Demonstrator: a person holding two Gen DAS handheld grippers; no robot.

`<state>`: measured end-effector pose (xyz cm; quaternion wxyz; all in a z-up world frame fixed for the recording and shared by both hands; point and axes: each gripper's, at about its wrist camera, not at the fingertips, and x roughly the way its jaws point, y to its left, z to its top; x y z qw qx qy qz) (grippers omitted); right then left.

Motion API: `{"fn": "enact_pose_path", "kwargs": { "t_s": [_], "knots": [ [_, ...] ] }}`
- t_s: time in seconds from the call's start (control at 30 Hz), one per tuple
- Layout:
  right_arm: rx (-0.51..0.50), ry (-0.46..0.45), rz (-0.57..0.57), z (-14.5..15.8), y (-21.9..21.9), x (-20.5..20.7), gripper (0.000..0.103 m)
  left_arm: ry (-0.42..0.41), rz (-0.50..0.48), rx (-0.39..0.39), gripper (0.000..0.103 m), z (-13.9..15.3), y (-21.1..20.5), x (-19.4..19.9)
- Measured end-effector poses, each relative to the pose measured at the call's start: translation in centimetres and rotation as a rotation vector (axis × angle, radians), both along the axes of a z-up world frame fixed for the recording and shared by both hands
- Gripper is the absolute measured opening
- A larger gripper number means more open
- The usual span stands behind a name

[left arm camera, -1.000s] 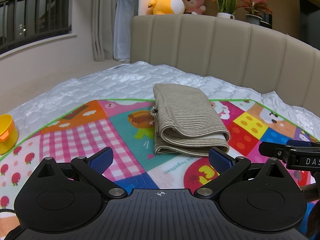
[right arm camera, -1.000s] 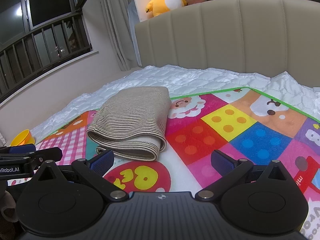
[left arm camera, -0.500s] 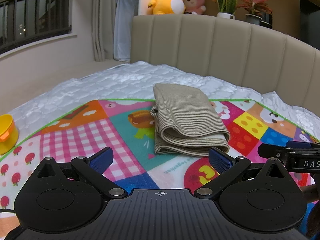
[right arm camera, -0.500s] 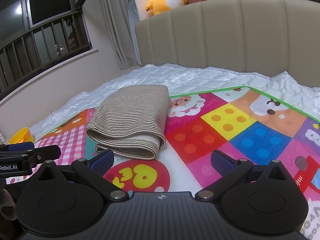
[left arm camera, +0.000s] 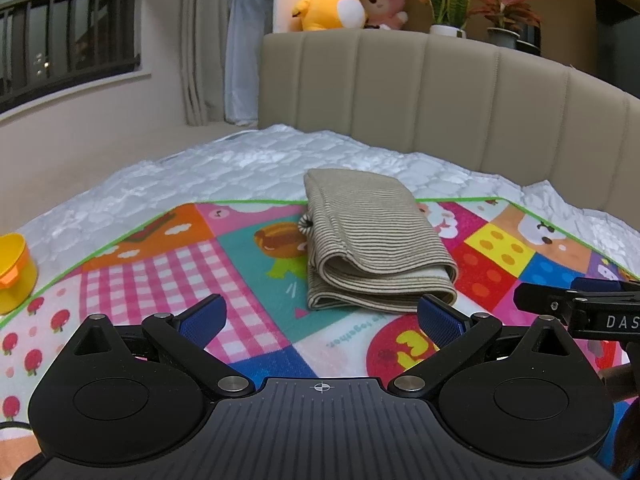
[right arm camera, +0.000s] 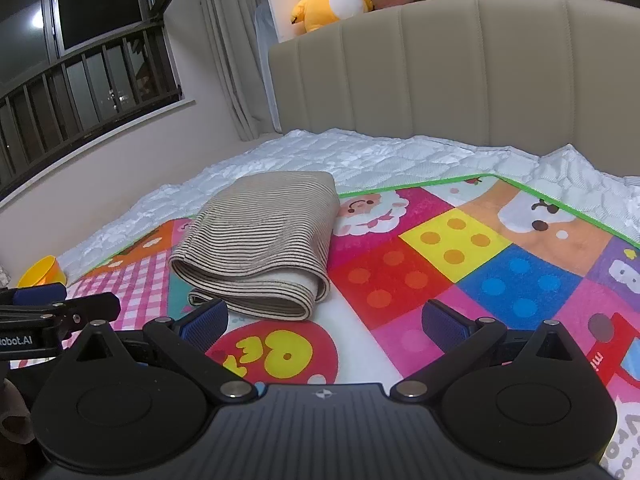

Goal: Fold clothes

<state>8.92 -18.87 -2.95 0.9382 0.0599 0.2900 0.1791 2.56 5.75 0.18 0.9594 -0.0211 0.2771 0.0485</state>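
The beige-and-brown striped knit garment (left arm camera: 372, 240) lies folded on the colourful patchwork play mat (left arm camera: 168, 264) — at its far edge. Near the garment's front fold, the left gripper (left arm camera: 320, 316) and right gripper (right arm camera: 324, 316) hold nothing — fingers spread apart.

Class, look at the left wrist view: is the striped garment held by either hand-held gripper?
No: the folded striped garment lies free on the play mat, beyond the open left hand-held gripper.
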Motion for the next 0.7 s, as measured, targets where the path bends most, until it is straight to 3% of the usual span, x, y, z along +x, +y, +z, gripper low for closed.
{"fn": "enact_pose_path", "kwargs": {
  "t_s": [0.7],
  "knots": [
    [-0.036,-0.023,-0.017,0.15,0.04,-0.6,0.103,-0.004,-0.006,0.011,0.103,0.02,-0.2,-0.11]
  ]
}}
